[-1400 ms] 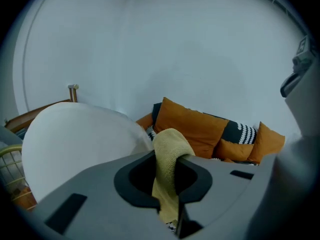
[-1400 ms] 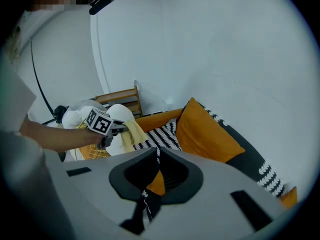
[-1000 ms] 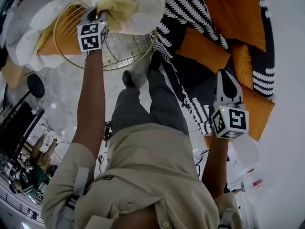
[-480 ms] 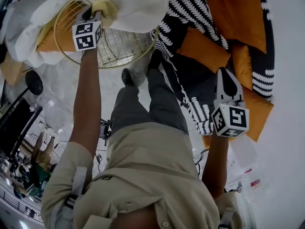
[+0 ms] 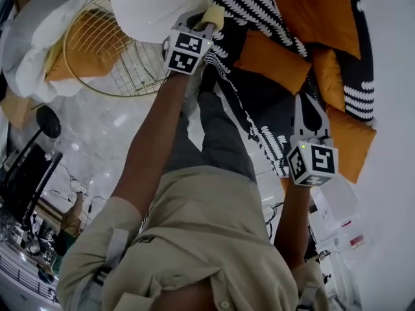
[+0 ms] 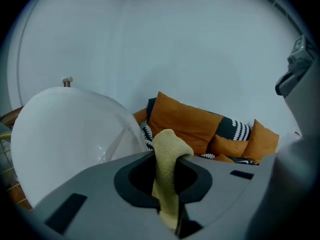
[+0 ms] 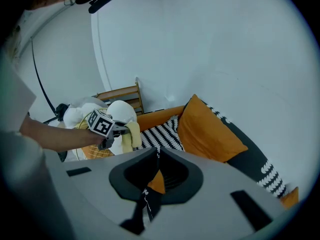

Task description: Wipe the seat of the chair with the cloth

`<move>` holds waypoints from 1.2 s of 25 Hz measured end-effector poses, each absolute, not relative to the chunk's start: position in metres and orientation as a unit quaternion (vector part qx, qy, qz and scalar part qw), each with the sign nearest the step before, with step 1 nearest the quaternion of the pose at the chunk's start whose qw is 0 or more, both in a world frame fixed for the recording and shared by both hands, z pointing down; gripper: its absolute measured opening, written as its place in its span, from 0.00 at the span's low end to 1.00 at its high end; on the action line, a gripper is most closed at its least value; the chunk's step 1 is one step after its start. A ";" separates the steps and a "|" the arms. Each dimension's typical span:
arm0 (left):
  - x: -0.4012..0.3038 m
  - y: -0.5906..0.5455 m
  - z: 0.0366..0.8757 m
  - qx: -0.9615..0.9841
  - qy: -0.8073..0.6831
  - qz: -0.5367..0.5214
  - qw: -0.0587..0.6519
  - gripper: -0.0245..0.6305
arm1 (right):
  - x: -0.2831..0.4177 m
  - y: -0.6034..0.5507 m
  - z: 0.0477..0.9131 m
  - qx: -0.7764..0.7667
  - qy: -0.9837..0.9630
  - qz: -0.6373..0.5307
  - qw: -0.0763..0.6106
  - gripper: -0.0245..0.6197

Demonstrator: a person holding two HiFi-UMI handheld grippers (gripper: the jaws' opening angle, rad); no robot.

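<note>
Yellow cloth (image 5: 214, 16) pinched in the left gripper (image 5: 202, 22) beside the white seat (image 5: 150, 6)
At lower right the right gripper (image 5: 307, 107) is held low, jaws together on nothing, probably parked clear. At upper centre the left jaws are clamped on the knitted cloth, its folded end left free for wiping; contact with the smooth, domed seat cannot be told. Orange cushions (image 5: 271, 67) are seen beyond.

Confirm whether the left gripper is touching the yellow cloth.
Touching. The left gripper view shows the yellow cloth pinched between the closed jaws of the left gripper, its top fold poking above them.
</note>
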State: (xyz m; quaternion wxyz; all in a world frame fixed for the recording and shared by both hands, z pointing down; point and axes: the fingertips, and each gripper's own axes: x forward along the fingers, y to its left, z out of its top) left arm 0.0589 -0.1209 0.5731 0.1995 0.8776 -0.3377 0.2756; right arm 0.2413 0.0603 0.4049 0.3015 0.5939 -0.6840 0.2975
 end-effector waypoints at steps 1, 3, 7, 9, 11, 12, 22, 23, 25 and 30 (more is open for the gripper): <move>0.062 -0.119 0.574 0.878 -0.335 0.276 0.202 0.11 | 0.244 0.061 0.405 0.595 -0.682 0.299 0.302 0.08; 0.060 -0.120 0.576 0.875 -0.340 0.276 0.206 0.11 | 0.247 0.060 0.406 0.593 -0.682 0.300 0.304 0.08; 0.036 -0.130 0.575 0.868 -0.360 0.272 0.207 0.11 | 0.247 0.054 0.405 0.591 -0.684 0.298 0.307 0.08; 0.008 -0.137 0.575 0.861 -0.376 0.275 0.204 0.11 | 0.242 0.050 0.406 0.587 -0.687 0.298 0.308 0.08; -0.034 -0.148 0.580 0.845 -0.405 0.284 0.202 0.11 | 0.236 0.044 0.406 0.581 -0.693 0.295 0.309 0.08; -0.060 -0.154 0.583 0.834 -0.424 0.287 0.205 0.11 | 0.233 0.042 0.406 0.578 -0.695 0.295 0.309 0.08; -0.282 -0.177 0.581 0.723 -0.579 0.316 0.205 0.11 | 0.226 0.031 0.405 0.566 -0.704 0.288 0.319 0.08; -0.280 -0.178 0.580 0.725 -0.578 0.316 0.203 0.11 | 0.227 0.031 0.406 0.566 -0.703 0.288 0.319 0.08; -0.267 -0.176 0.582 0.734 -0.567 0.316 0.202 0.11 | 0.226 0.032 0.407 0.566 -0.702 0.290 0.320 0.08; -0.201 -0.167 0.596 0.762 -0.527 0.308 0.217 0.11 | 0.226 0.037 0.409 0.569 -0.699 0.293 0.319 0.08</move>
